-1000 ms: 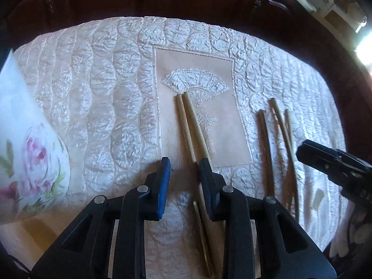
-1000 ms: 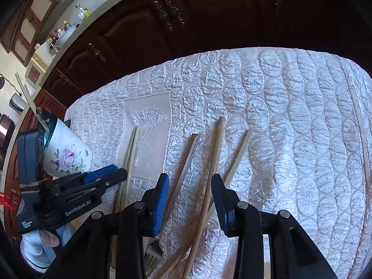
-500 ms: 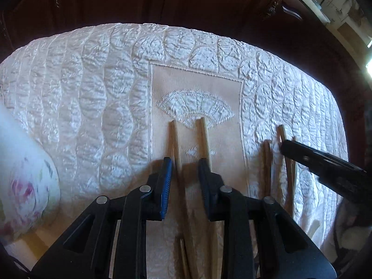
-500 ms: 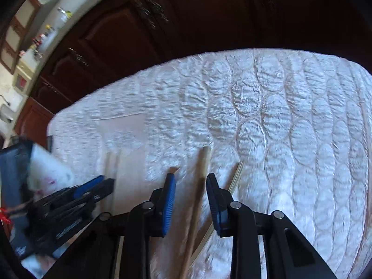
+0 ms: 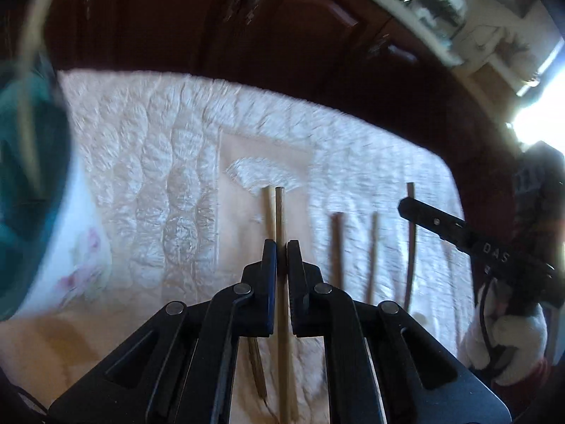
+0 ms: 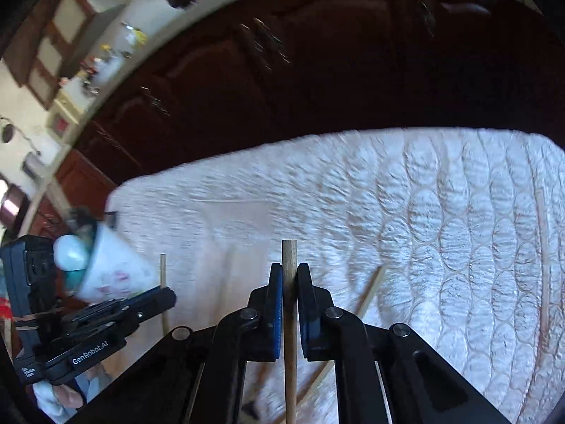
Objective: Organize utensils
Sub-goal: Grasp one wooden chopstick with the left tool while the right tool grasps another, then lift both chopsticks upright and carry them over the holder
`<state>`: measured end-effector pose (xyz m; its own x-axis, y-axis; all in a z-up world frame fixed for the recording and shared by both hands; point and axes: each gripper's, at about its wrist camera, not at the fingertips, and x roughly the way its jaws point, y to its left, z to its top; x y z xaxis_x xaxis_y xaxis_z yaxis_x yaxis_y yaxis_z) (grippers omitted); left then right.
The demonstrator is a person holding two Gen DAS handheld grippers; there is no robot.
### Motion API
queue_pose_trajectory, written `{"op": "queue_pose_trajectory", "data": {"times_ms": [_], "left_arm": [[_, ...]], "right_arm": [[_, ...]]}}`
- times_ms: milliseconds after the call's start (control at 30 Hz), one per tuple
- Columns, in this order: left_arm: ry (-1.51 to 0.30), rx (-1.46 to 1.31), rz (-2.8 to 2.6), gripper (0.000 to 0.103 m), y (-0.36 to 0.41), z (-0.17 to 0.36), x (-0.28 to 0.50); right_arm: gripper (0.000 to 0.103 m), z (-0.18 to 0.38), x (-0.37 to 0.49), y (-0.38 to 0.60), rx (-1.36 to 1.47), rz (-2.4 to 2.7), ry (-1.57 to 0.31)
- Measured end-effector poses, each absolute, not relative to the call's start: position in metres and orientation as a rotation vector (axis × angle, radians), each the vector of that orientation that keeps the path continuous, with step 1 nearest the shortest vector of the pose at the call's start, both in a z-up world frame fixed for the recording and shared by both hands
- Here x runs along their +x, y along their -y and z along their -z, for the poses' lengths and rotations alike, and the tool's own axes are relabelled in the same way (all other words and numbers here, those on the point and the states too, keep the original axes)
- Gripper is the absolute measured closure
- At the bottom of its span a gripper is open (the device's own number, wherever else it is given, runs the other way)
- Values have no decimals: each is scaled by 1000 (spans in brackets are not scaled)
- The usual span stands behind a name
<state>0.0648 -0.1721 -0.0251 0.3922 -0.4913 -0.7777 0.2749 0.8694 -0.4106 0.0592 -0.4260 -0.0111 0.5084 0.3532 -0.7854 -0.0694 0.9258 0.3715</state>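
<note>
While quilted tablecloth [image 5: 169, 176] still carried three loose wooden handles [image 5: 337, 247], nothing seen in floral cup [image 6: 113, 275] yet. Left gripper [image 5: 281, 247] just clamped on one wooden stick [image 5: 279, 212], right gripper [image 6: 290, 272] on a thicker wooden handle [image 6: 289, 258].

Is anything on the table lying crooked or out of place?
Yes. In the right wrist view, one thin wooden stick lies slanted on the white quilted cloth, crossing under the right gripper, not parallel to the others. Nothing looks spilled or broken.
</note>
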Motion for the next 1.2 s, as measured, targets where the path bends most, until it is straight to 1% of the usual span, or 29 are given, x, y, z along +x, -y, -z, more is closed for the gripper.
{"op": "queue_pose_trajectory", "data": {"times_ms": [100, 300, 500, 900, 1200], "left_arm": [[-1005, -201, 510, 98, 157, 0, 46], [-929, -172, 499, 98, 132, -32, 20], [-865, -174, 485, 98, 111, -53, 1], [-794, -194, 452, 98, 83, -77, -18], [-775, -203, 432, 98, 68, -85, -23]], "right_arm": [[96, -12, 41, 425, 315, -290, -960], [96, -50, 11, 415, 283, -331, -887], [96, -83, -6, 388, 230, -339, -827], [96, -116, -19, 354, 191, -383, -781], [96, -123, -19, 336, 178, -418, -773]]}}
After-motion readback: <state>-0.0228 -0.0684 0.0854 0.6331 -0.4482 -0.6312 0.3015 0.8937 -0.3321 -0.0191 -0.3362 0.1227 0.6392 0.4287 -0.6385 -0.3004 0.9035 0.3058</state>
